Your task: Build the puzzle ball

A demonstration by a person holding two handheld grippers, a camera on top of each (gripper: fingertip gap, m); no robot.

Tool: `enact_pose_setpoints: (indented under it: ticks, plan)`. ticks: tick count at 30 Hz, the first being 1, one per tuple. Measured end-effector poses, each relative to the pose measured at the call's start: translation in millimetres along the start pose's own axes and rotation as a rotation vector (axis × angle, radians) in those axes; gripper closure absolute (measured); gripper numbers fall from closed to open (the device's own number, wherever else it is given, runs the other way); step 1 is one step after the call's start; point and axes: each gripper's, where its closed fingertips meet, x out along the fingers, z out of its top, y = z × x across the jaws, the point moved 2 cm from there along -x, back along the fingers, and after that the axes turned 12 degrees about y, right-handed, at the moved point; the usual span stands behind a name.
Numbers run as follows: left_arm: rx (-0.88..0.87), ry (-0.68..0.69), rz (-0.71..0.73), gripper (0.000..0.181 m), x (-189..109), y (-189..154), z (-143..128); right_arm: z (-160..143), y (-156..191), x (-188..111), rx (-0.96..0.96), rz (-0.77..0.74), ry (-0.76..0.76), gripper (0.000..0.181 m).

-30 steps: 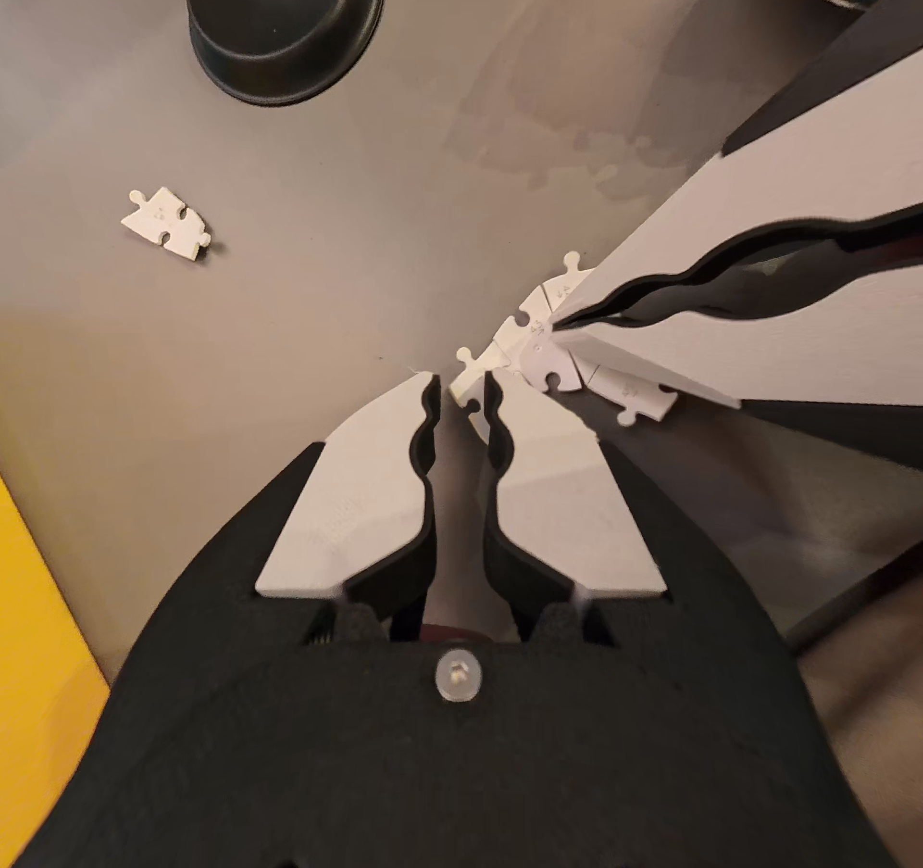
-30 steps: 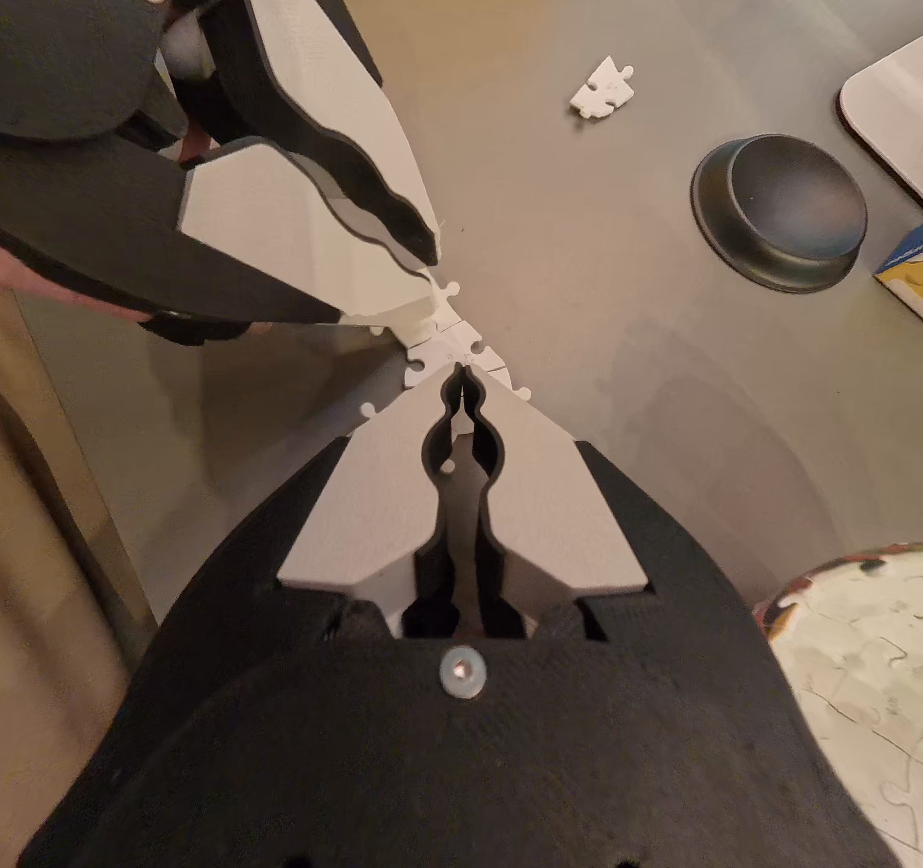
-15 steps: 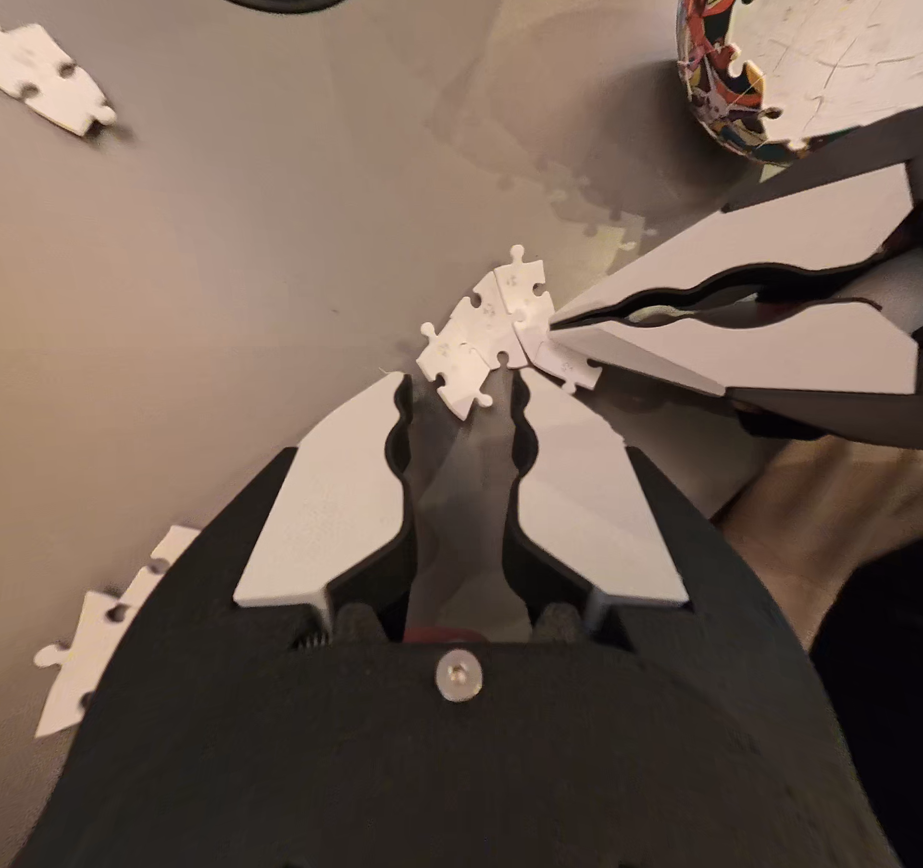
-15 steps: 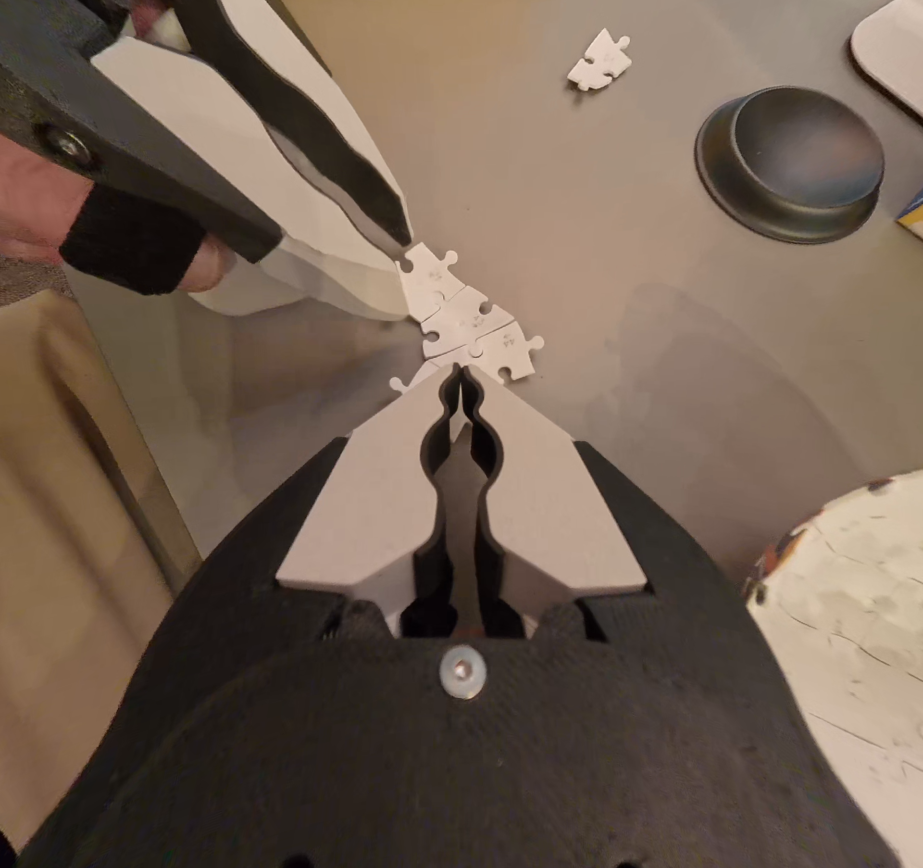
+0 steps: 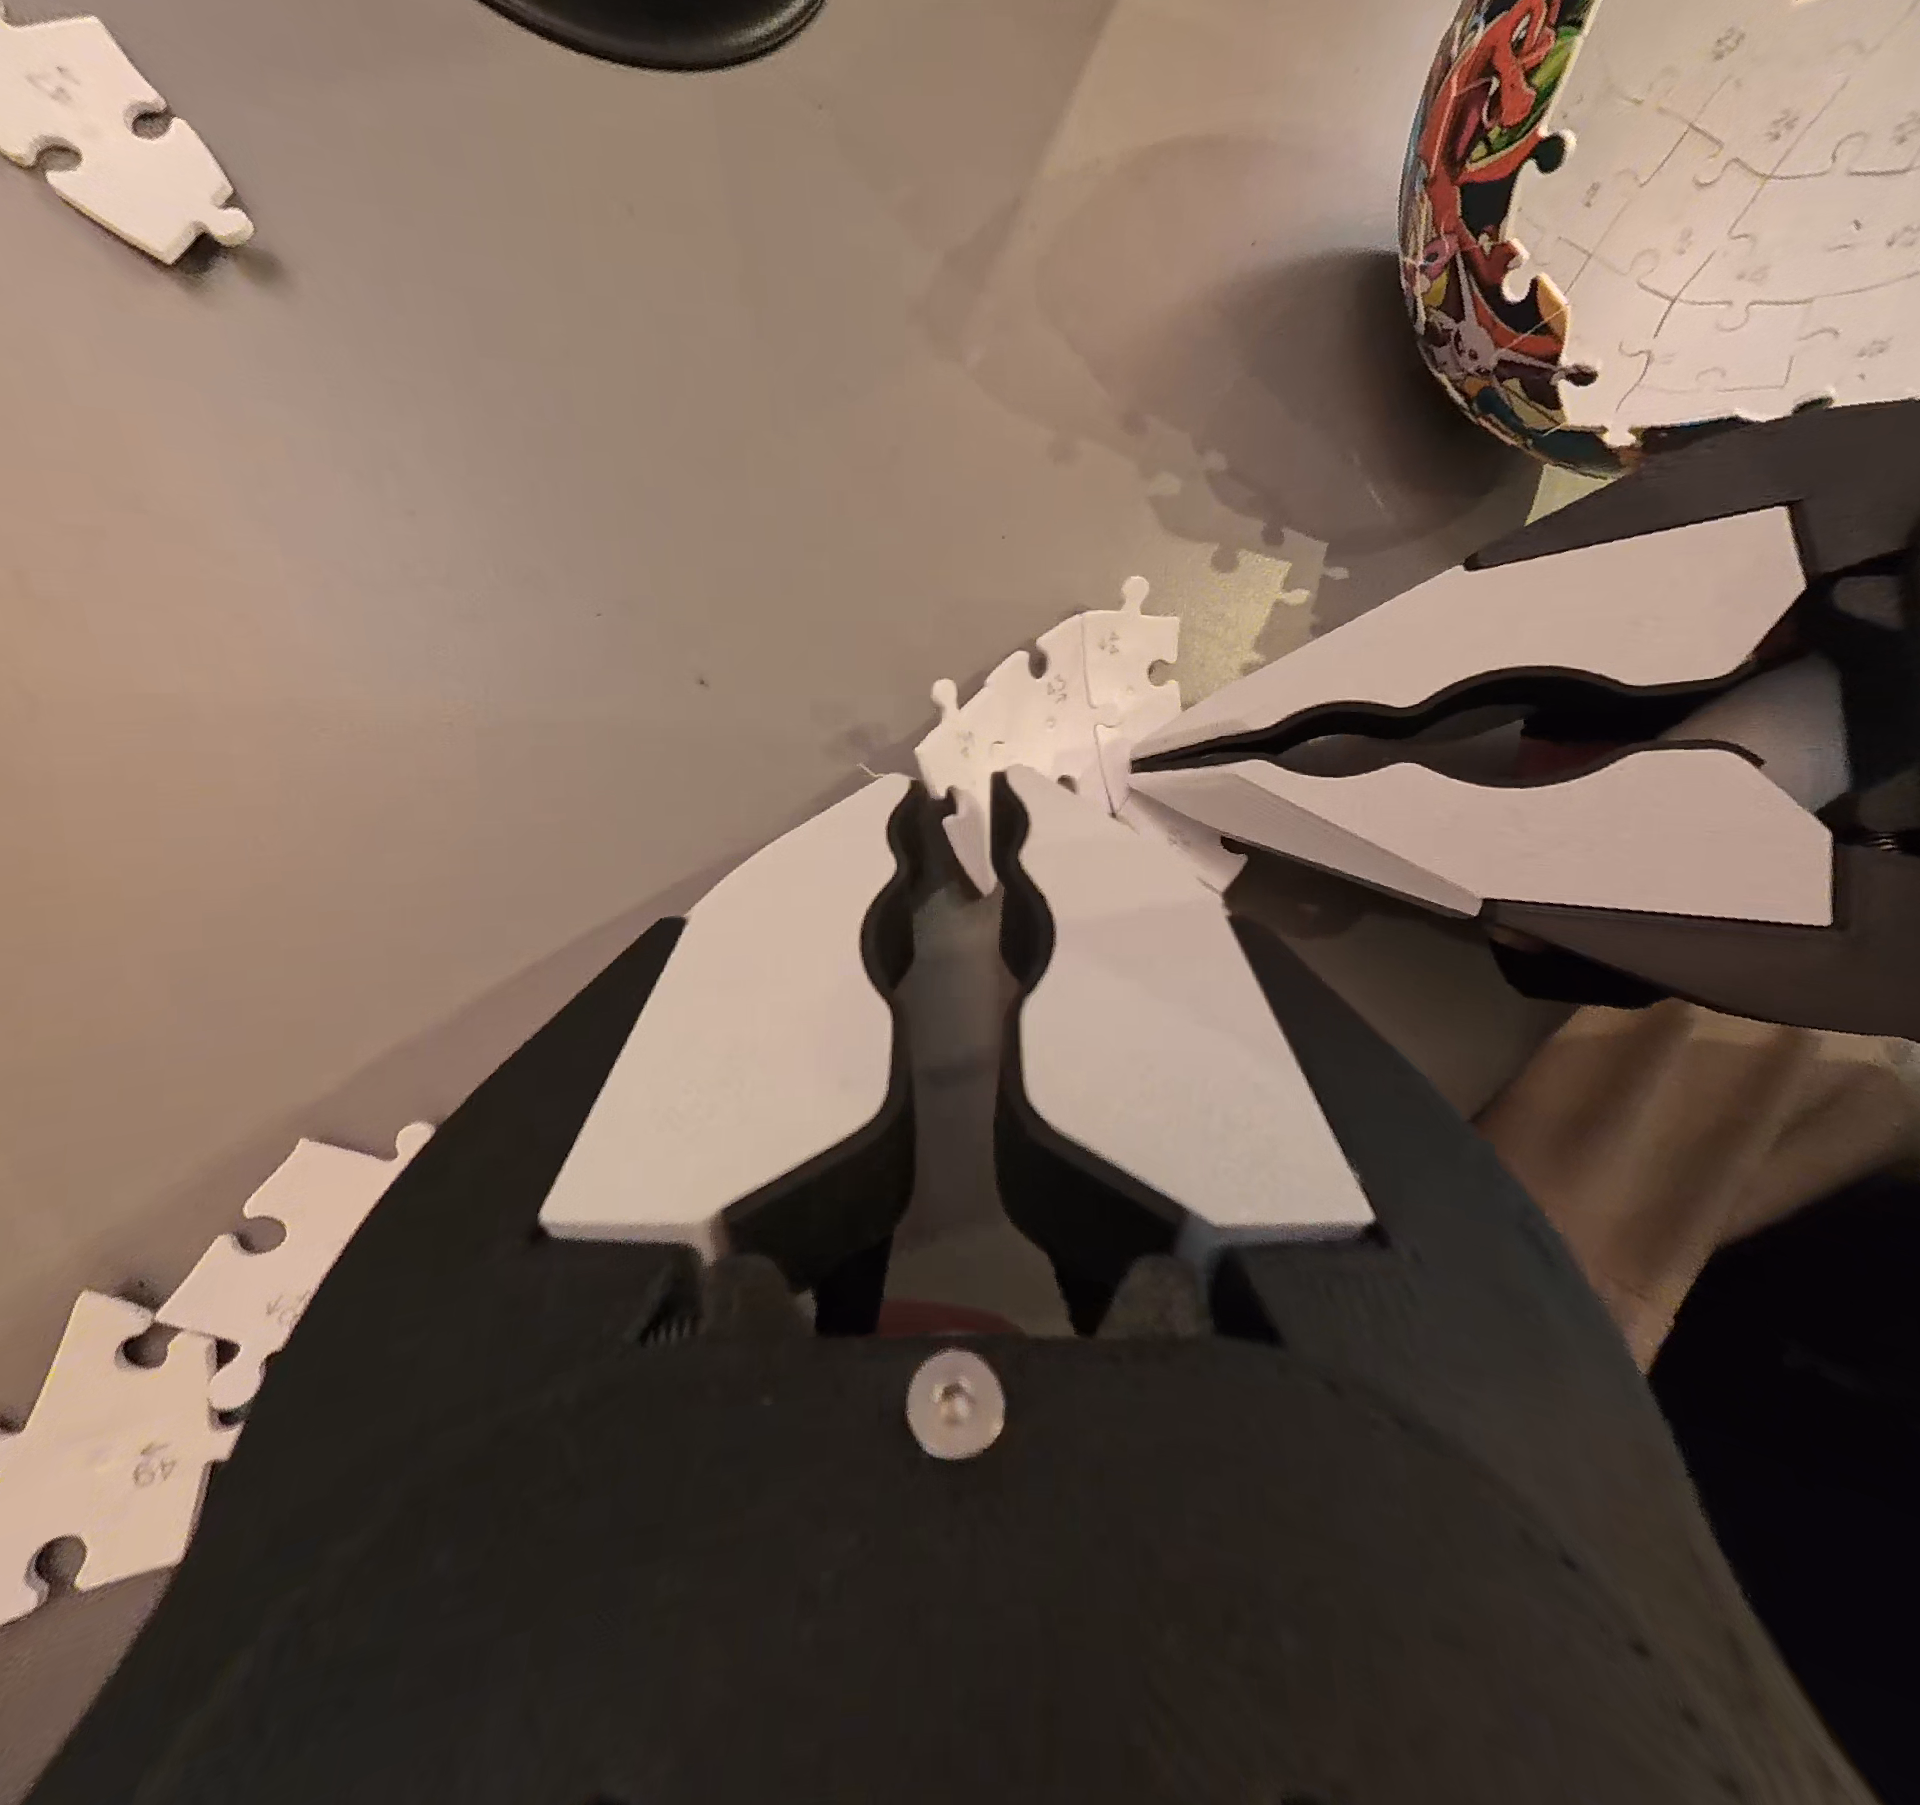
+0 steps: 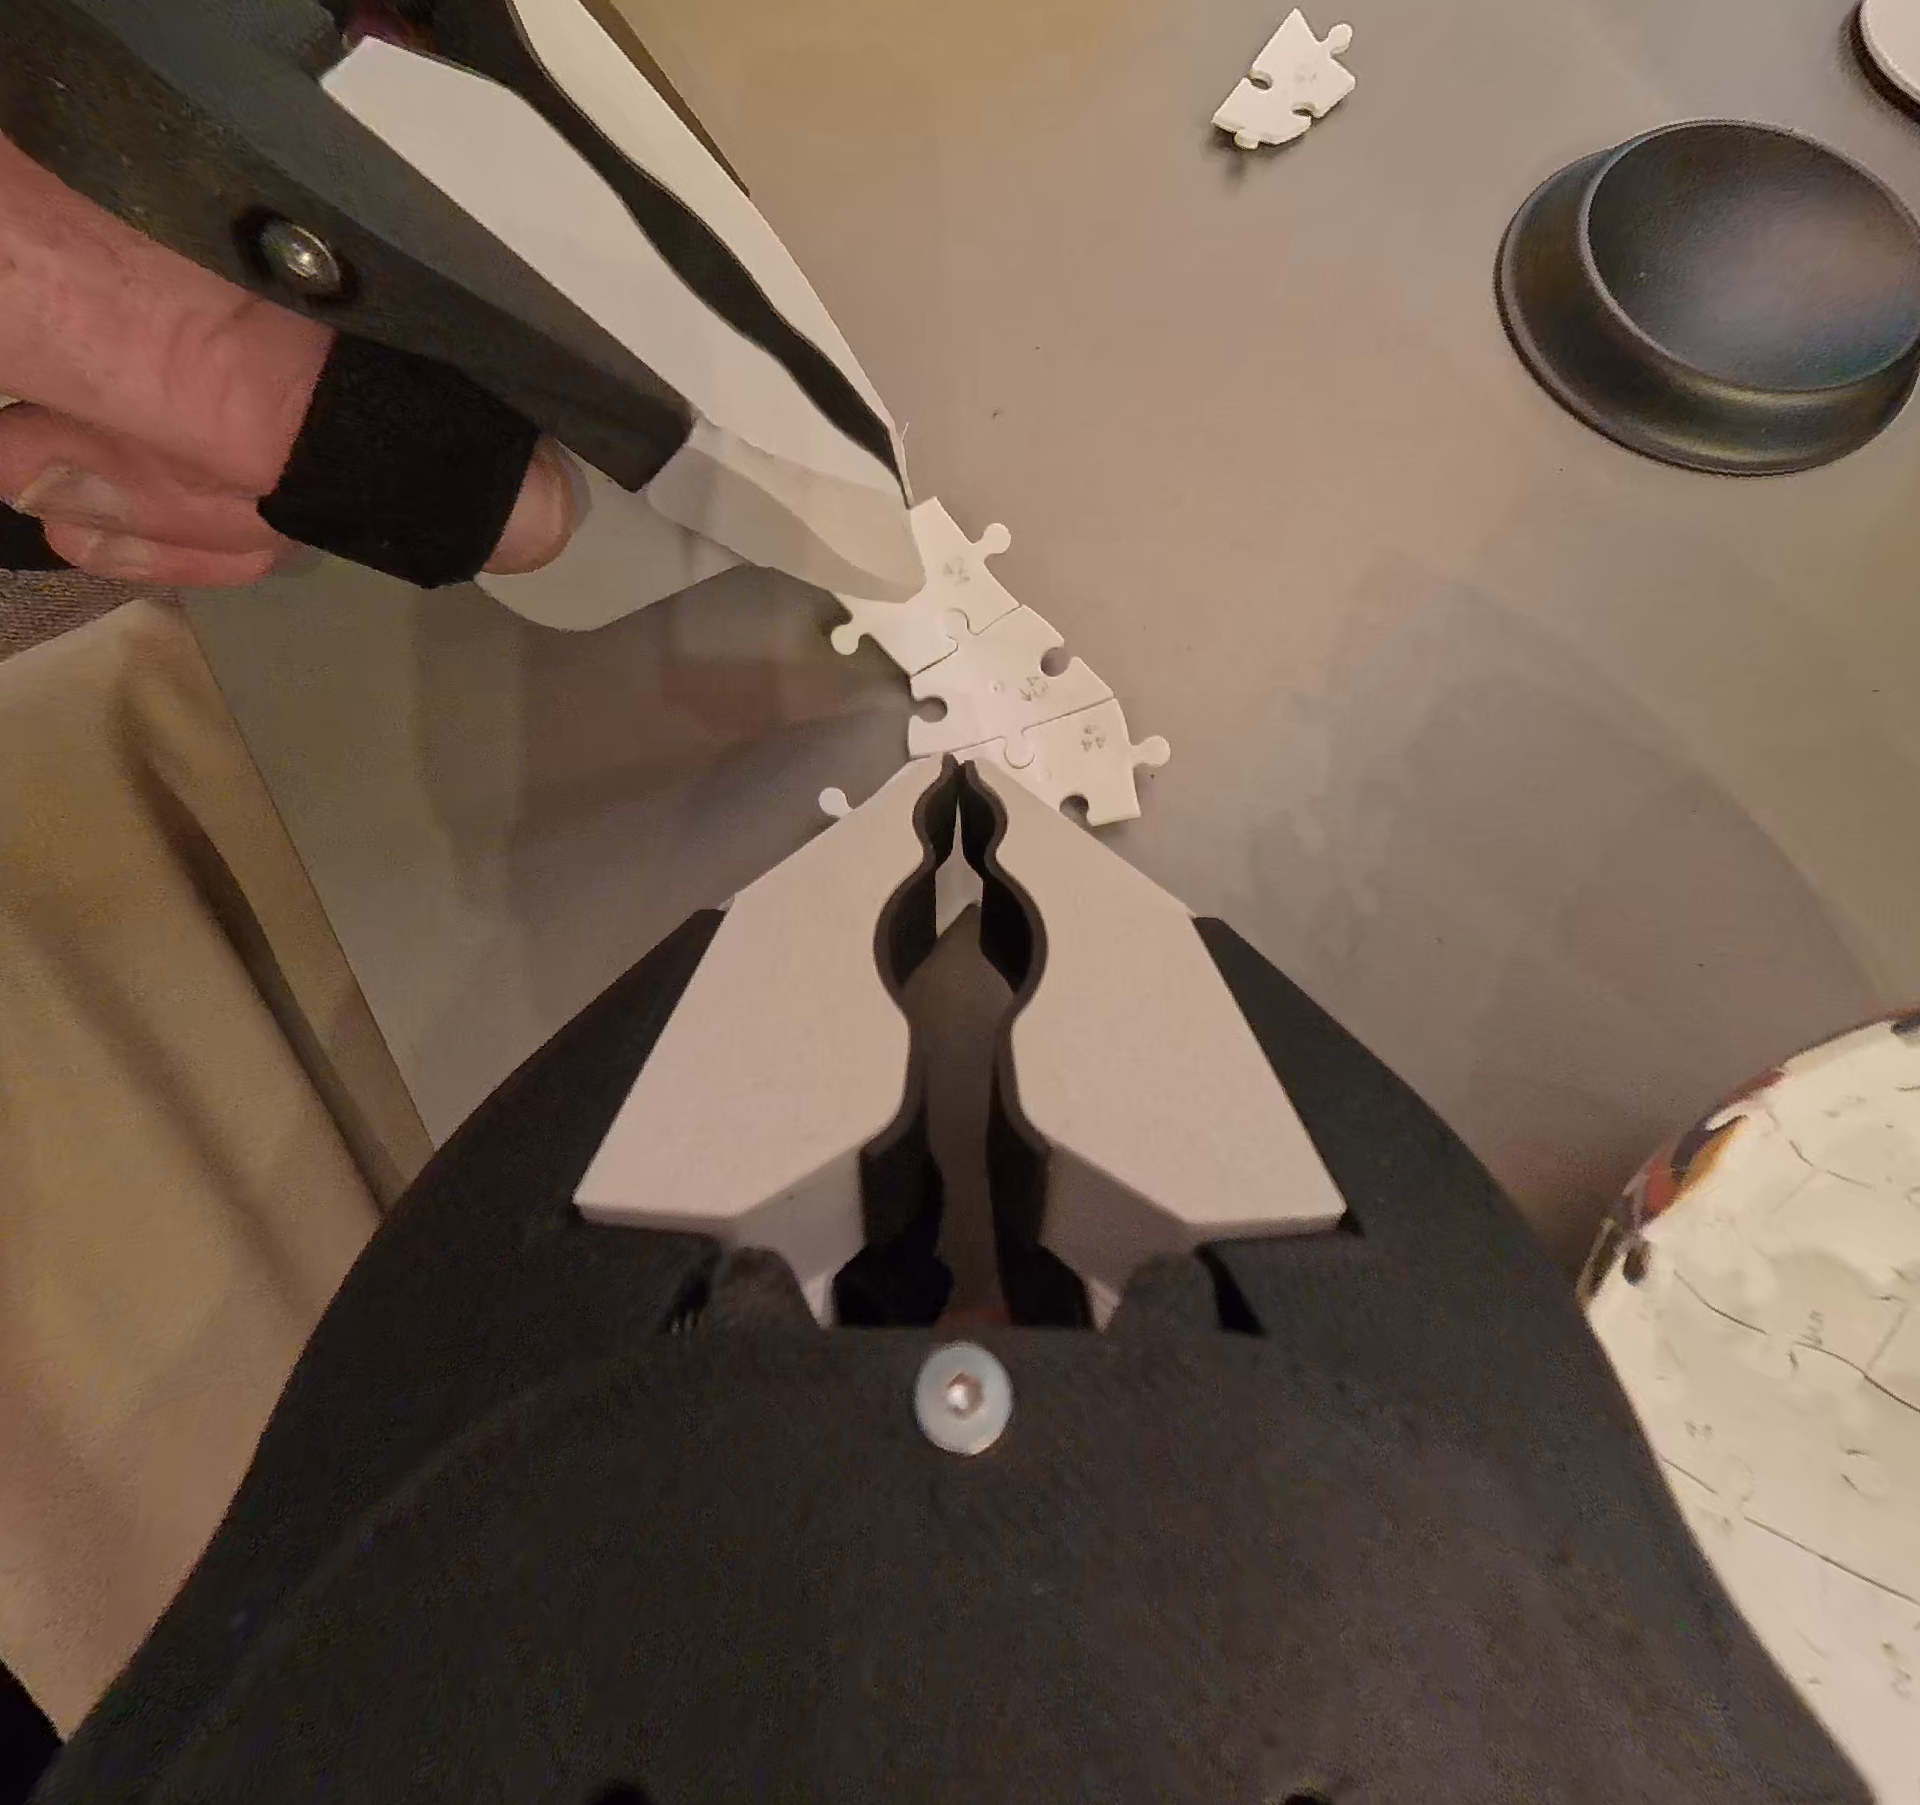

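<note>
Above the grey tabletop (image 5: 520, 612) we hold a short curved strip of joined white puzzle pieces (image 6: 997, 685) between both tools, blank side toward us. Our right gripper (image 6: 956, 768), pressed together, pinches one end; our left gripper (image 5: 951, 820), fingers narrowly parted, straddles the opposite end, and we cannot tell whether it truly grips. Holding both ends likely keeps the seams from flexing apart. The half-built colourful puzzle ball shell (image 5: 1662, 197) waits nearby, open side facing us, presumably ready for this strip.
</note>
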Motion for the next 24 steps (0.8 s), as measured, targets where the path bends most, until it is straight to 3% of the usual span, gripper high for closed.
enact_pose_setpoints:
  ticks: [9, 18, 24]
  plan:
    - [0.020, -0.022, 0.037, 0.176, 0, 2, 4, 4, 2, -10, 0.012, 0.015, -0.034, 0.181]
    - [0.072, -0.076, 0.057, 0.178, -9, 0, 11, 26, -2, -68, 0.034, 0.098, -0.166, 0.181]
    - [0.086, -0.098, 0.047, 0.179, -11, -2, 14, 22, -10, -94, 0.058, 0.116, -0.220, 0.181]
